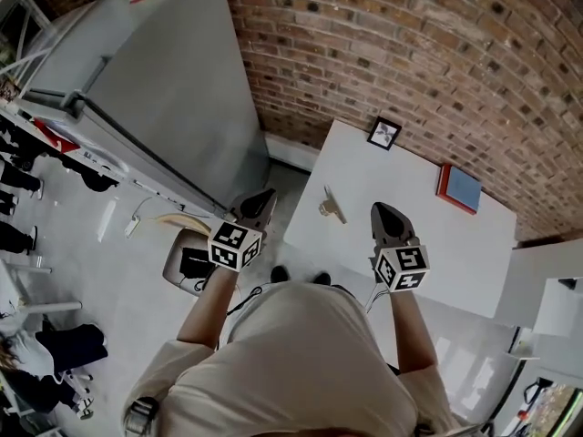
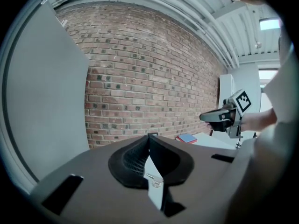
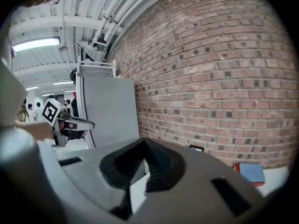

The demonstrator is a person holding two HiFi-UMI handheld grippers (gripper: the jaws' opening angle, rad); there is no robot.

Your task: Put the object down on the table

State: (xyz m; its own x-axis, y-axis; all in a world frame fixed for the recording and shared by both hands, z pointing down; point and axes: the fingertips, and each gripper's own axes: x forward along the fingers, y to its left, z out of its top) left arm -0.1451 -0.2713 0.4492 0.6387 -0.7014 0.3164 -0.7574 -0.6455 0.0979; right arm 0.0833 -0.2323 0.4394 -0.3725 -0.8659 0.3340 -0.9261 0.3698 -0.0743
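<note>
Both closed: left claw (image 1: pixel 263 196), right claw (image 1: pixel 383 211)

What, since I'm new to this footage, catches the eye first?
The left gripper and right gripper, both shut and empty, are held near a white table against a brick wall. On it sit a small beige object between them, a red and blue book at the right, and a framed picture by the wall.

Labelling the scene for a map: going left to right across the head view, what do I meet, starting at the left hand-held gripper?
left hand-held gripper → small beige object on the table → right hand-held gripper → red-and-blue book
</note>
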